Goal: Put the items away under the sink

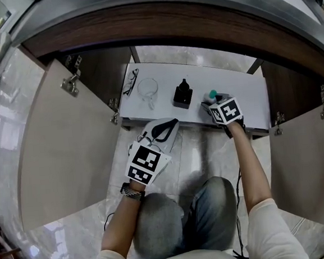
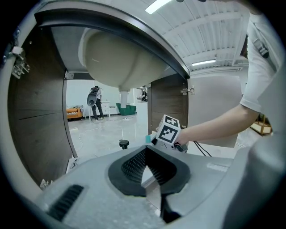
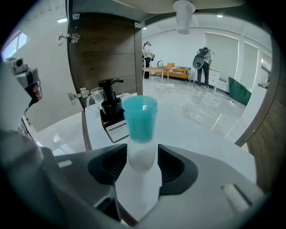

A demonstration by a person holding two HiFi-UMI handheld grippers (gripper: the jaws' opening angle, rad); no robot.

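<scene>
Under the sink, on the white shelf [image 1: 248, 99]: bottle [image 3: 139, 129] with teal cap, standing upright.
Right gripper [image 3: 143, 159]: fingers apart, one on each side of the bottle, not pressing it.
Left gripper [image 2: 145, 165]: fingers together, empty, held before the shelf.
Also on shelf: black dispenser [image 1: 183, 94], glass cup [image 1: 148, 89], spectacles [image 1: 130, 82].

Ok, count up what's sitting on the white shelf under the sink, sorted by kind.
Bottles: 2 (black bottle, white bottle with teal cap)
Clear cup: 1
Eyeglasses: 1
Total: 4
</scene>
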